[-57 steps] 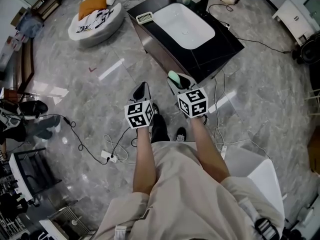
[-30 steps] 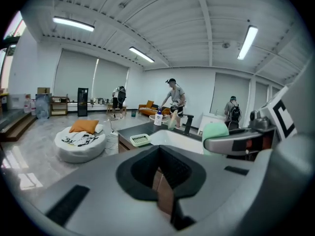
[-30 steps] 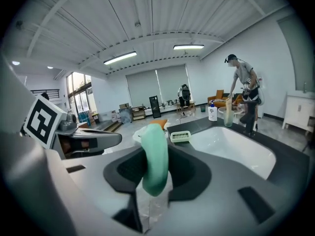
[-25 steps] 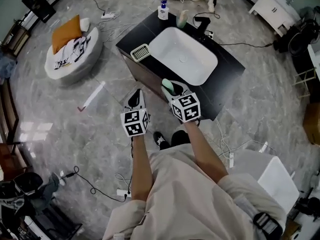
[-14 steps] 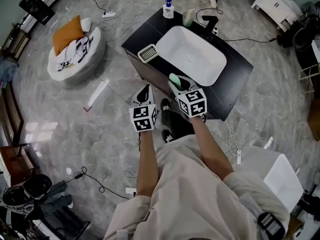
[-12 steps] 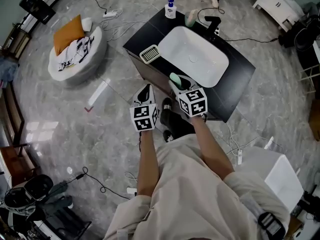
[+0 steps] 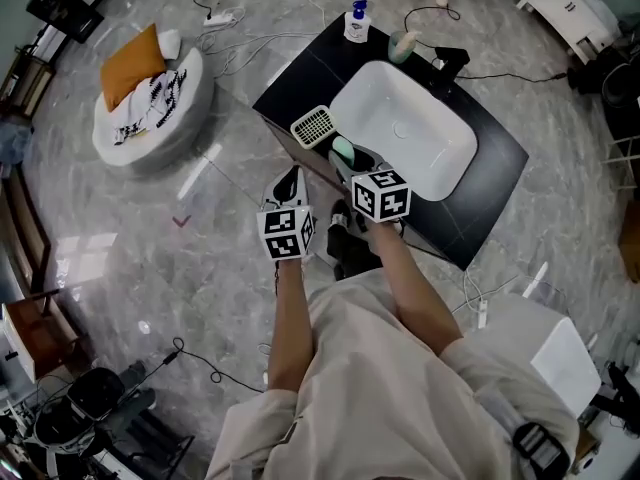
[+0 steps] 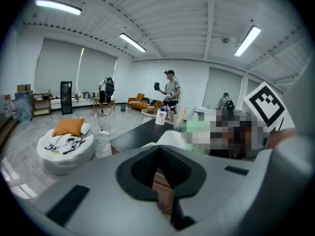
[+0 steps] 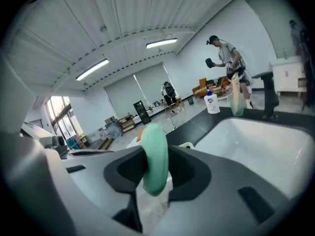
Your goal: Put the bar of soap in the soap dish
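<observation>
Between right gripper (image 9: pixel 156 173) jaws, green soap (image 9: pixel 154 149)

Mint-green soap bar (image 9: pixel 155 156), white basin (image 7: pixel 405 143), black counter (image 7: pixel 300 78), grey marbled floor (image 7: pixel 150 228)

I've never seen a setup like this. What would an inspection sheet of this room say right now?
Surface: black counter with a white sink set in it.
Job's things: green bar of soap in the right gripper; white slatted soap dish on the counter beside the sink, empty.
Clutter: pump bottle, pale cup and black tap behind the sink.
Grippers: right gripper shut on the bar of soap; left gripper shut, empty.
Cables: several loose on the floor.
Surroundings: grey stone floor, round beanbag with orange cushion, people standing far off.
</observation>
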`<state>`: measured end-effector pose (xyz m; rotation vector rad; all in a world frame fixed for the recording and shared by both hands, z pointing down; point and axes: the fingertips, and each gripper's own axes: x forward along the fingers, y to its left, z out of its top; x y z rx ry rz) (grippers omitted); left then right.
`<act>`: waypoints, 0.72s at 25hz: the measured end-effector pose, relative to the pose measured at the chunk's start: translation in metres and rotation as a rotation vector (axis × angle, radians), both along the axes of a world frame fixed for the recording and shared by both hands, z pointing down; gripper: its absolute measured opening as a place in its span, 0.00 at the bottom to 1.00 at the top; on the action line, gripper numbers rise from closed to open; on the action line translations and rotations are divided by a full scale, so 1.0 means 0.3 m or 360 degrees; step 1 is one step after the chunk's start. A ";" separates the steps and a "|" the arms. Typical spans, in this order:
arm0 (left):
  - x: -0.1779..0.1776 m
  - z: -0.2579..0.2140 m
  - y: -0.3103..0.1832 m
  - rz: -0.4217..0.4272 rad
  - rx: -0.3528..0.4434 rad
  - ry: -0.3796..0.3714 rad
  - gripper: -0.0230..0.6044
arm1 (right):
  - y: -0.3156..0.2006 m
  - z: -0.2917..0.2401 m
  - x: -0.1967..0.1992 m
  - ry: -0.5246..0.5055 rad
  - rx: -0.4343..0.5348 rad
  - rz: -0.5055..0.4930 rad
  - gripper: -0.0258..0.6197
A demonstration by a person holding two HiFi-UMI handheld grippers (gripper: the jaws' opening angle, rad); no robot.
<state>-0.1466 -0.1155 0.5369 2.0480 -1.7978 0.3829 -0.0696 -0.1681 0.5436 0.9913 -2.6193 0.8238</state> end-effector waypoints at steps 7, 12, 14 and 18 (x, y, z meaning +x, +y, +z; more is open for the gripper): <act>-0.062 0.109 -0.149 0.0087 -0.0102 0.0028 0.05 | -0.127 0.158 -0.088 -0.0328 -0.0425 0.0184 0.22; -0.060 0.140 -0.230 0.0170 -0.0190 -0.0009 0.05 | -0.200 0.226 -0.064 -0.0484 -0.0625 0.0333 0.22; -0.052 0.143 -0.260 0.0216 -0.0205 -0.0029 0.05 | -0.224 0.244 -0.050 -0.0519 -0.0688 0.0409 0.22; -0.054 0.169 -0.303 0.0284 -0.0246 -0.0047 0.05 | -0.257 0.264 -0.066 -0.0619 -0.0789 0.0508 0.22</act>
